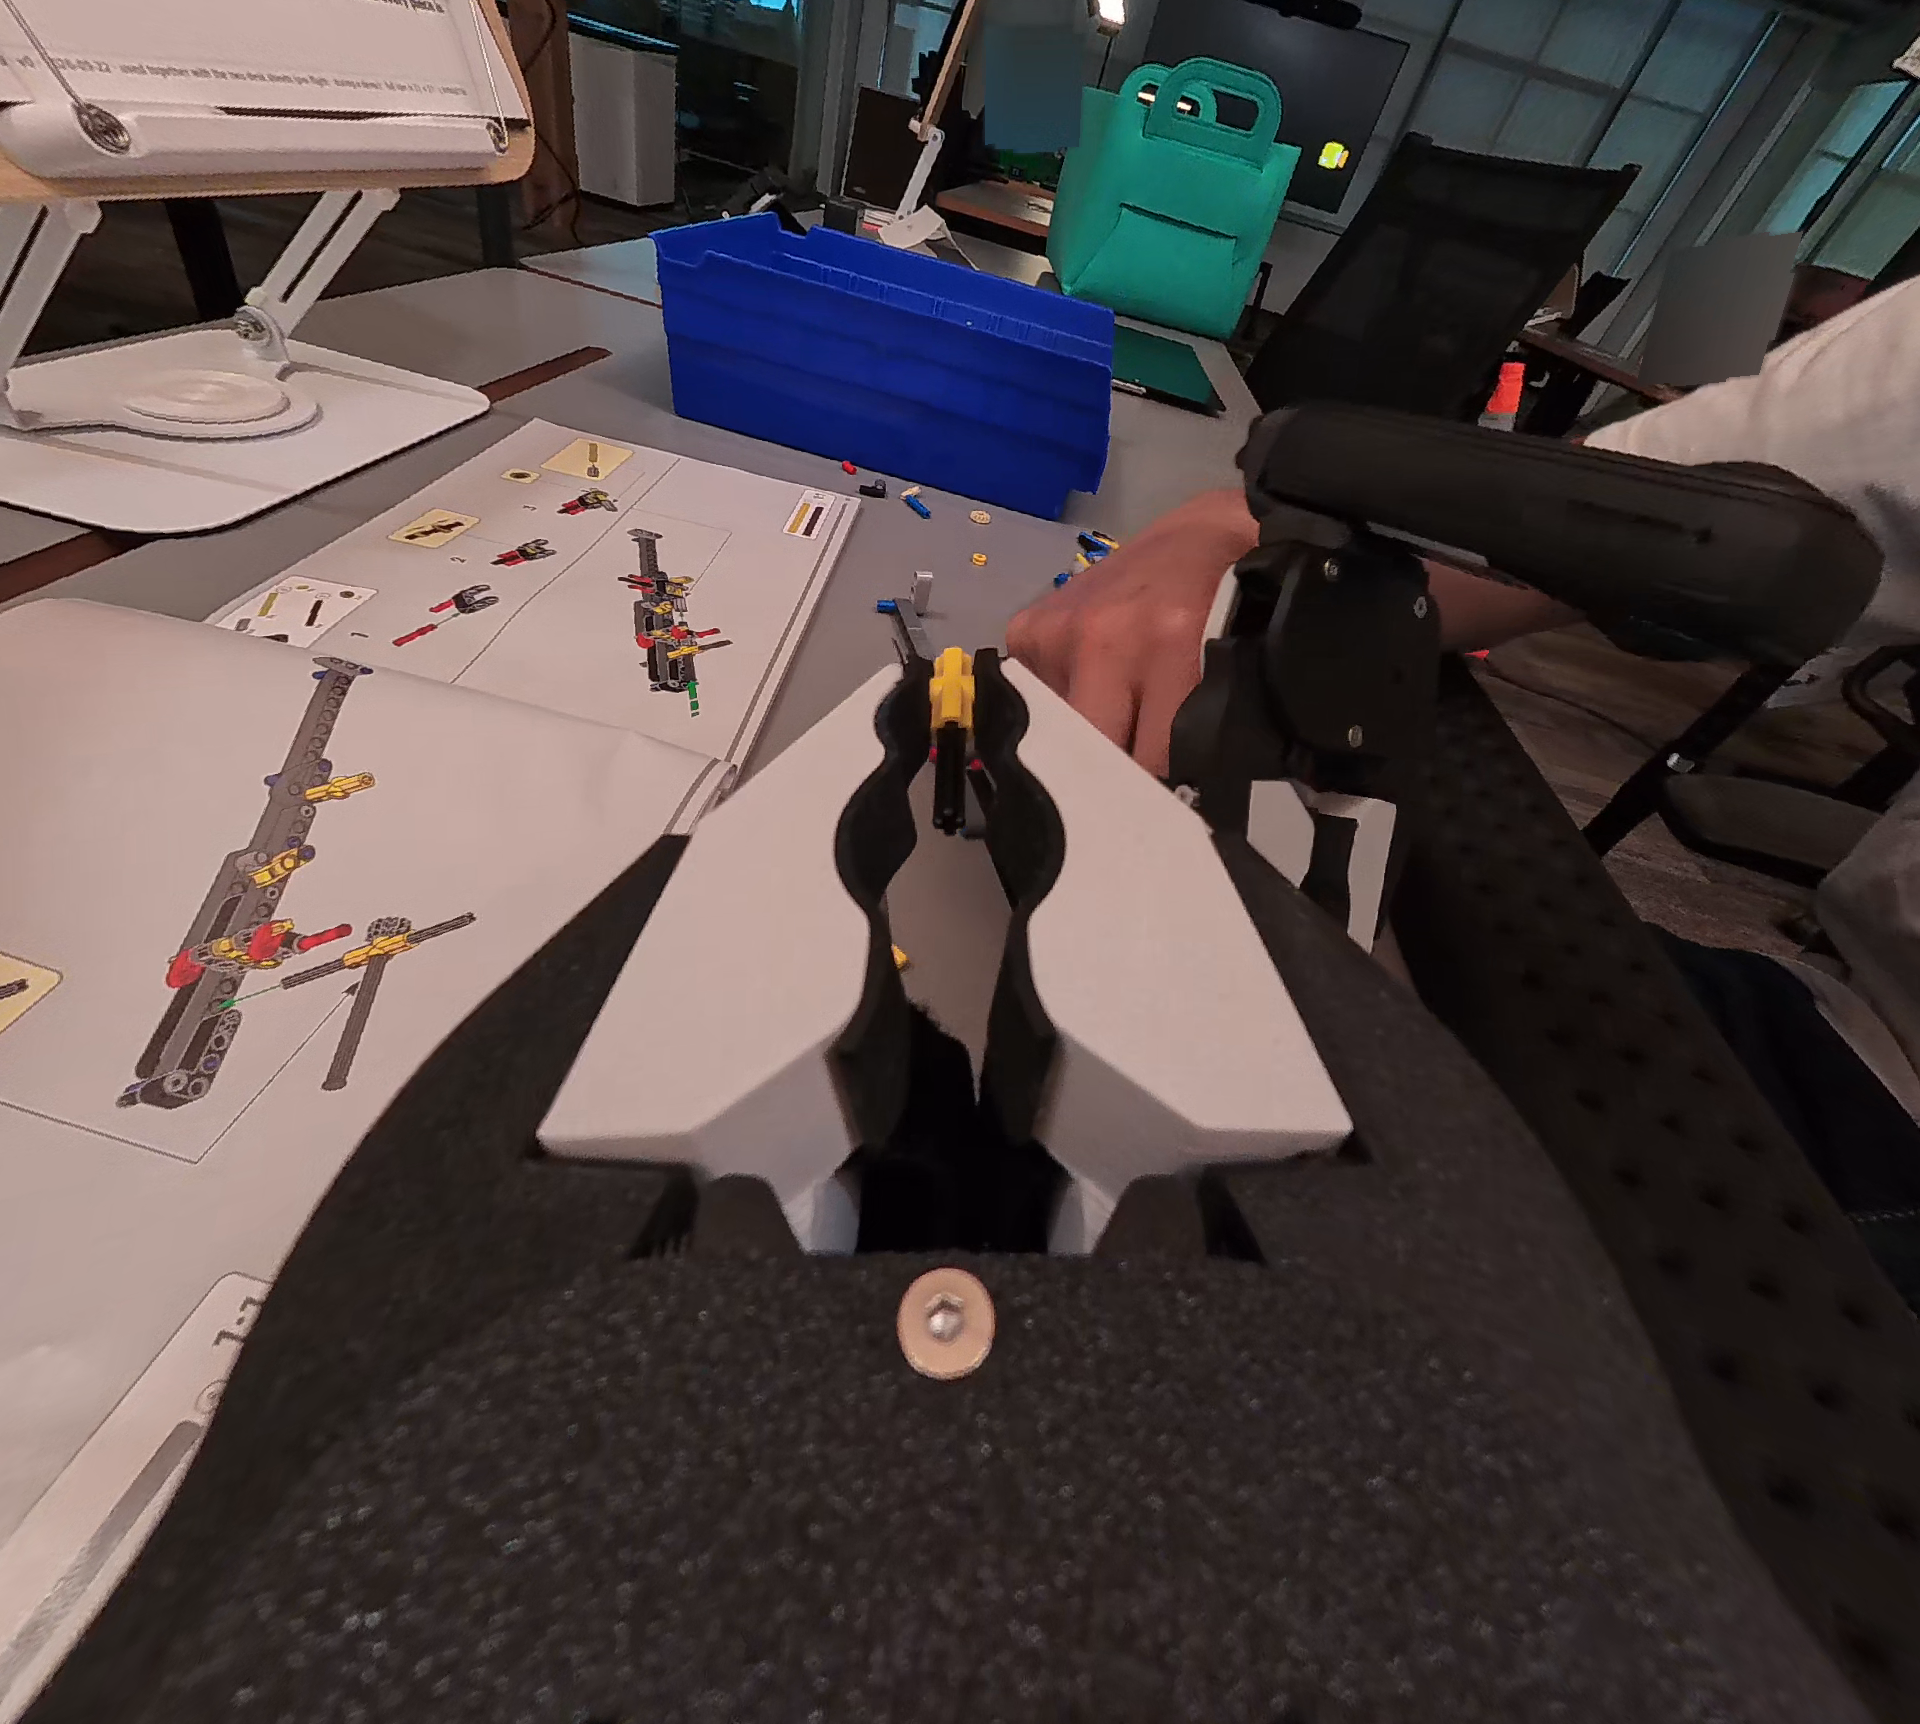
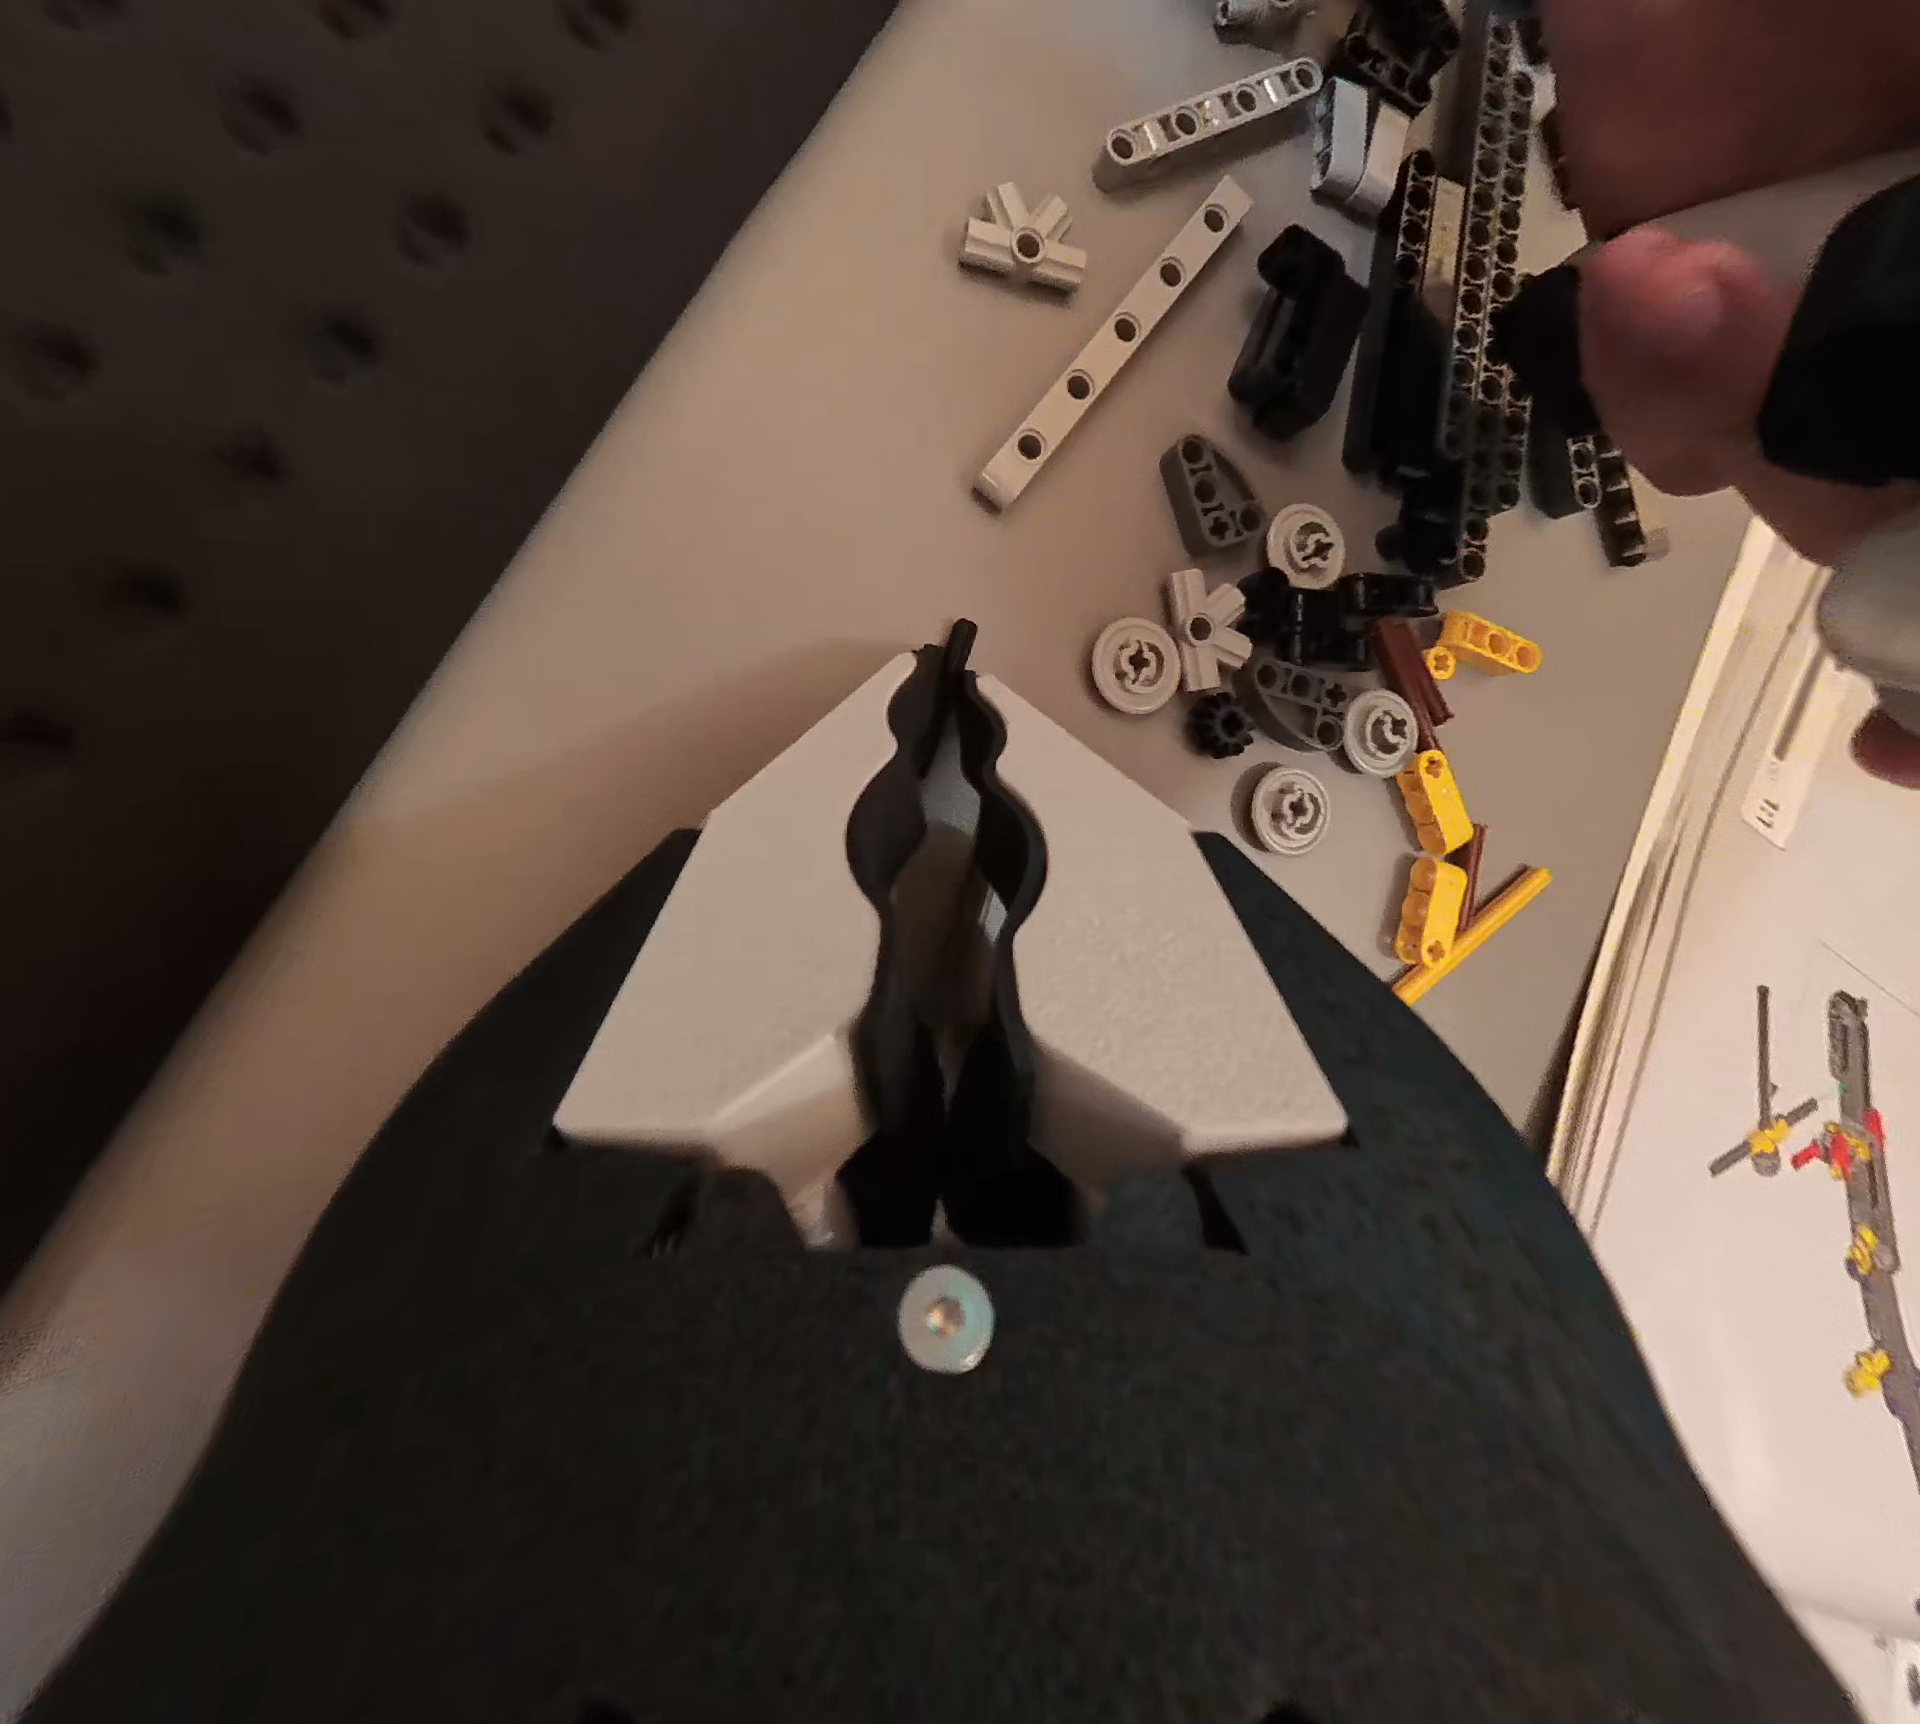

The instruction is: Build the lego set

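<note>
My left gripper (image 1: 948, 672) is shut on a yellow connector (image 1: 950, 687) with a short black axle (image 1: 947, 786) through it, held above the grey table. My right gripper (image 2: 951, 672) is shut on a thin black piece (image 2: 958, 644) whose tip sticks out past the fingertips; a grey part shows between the pads. In the left wrist view the right gripper's black housing (image 1: 1330, 635) and the hand holding it (image 1: 1122, 635) are just to the right. Loose lego parts (image 2: 1288, 635) lie to the right of my right gripper.
An open instruction booklet (image 1: 436, 698) lies left of the left gripper, and its edge shows in the right wrist view (image 2: 1766, 1103). A blue bin (image 1: 883, 365) stands behind, a white document stand (image 1: 239, 407) far left. Long black beams (image 2: 1455, 344) lie under a hand (image 2: 1714, 12). One gripper's finger ends stand about 15 cm off the other's.
</note>
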A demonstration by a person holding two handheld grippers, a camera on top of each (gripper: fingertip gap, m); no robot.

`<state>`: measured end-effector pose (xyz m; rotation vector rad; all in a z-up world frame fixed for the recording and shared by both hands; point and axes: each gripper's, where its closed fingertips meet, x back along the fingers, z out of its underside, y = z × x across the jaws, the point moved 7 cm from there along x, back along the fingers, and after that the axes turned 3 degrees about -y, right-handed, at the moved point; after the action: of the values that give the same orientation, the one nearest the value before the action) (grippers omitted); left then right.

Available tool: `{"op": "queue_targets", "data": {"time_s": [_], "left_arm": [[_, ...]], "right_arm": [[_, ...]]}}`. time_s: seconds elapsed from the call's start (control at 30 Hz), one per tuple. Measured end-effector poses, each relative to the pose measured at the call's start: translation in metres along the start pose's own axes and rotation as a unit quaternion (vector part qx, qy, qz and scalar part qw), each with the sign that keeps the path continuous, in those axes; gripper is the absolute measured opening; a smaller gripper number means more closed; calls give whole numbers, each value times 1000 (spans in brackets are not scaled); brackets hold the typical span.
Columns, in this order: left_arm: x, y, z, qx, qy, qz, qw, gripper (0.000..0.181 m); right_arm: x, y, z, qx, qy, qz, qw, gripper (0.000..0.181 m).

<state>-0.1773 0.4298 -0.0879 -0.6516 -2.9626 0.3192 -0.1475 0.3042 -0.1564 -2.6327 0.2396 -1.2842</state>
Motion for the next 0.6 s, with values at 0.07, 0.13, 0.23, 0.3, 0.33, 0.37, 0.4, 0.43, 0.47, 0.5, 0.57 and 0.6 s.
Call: {"op": "queue_targets", "data": {"time_s": [0.07,0.13,0.23,0.3,0.33,0.37,0.4,0.43,0.47,0.5,0.57,0.6], "left_arm": [[0,0,0,1,0,3,1000,5],[1,-2,1,3,2,10,1000,6],[3,-7,2,5,9,31,999,6],[3,-11,2,11,6,50,999,6],[2,-12,2,12,7,60,998,6],[1,-14,3,14,9,70,997,6],[-1,-16,4,14,11,80,997,6],[-3,-19,5,14,13,88,996,6],[-6,-20,6,14,16,92,996,6],[-8,-21,8,12,22,93,995,6],[-12,-23,11,9,33,96,995,6],[-13,-23,11,9,31,97,995,6]], "right_arm": [[5,2,1,8,9,23,1000,2],[26,-2,-3,10,3,63,998,2],[77,-19,0,2,13,160,987,2],[106,-28,2,-17,1,211,977,2],[114,-32,2,-20,1,232,973,2],[118,-35,3,-21,8,249,968,2],[120,-36,1,-22,8,258,966,2],[120,-37,-2,-23,0,261,965,2],[120,-36,-5,-23,-8,260,965,2],[120,-36,-7,-25,-9,261,965,2],[118,-36,-7,-21,1,258,966,2],[116,-36,-7,-22,3,253,967,2]]}}
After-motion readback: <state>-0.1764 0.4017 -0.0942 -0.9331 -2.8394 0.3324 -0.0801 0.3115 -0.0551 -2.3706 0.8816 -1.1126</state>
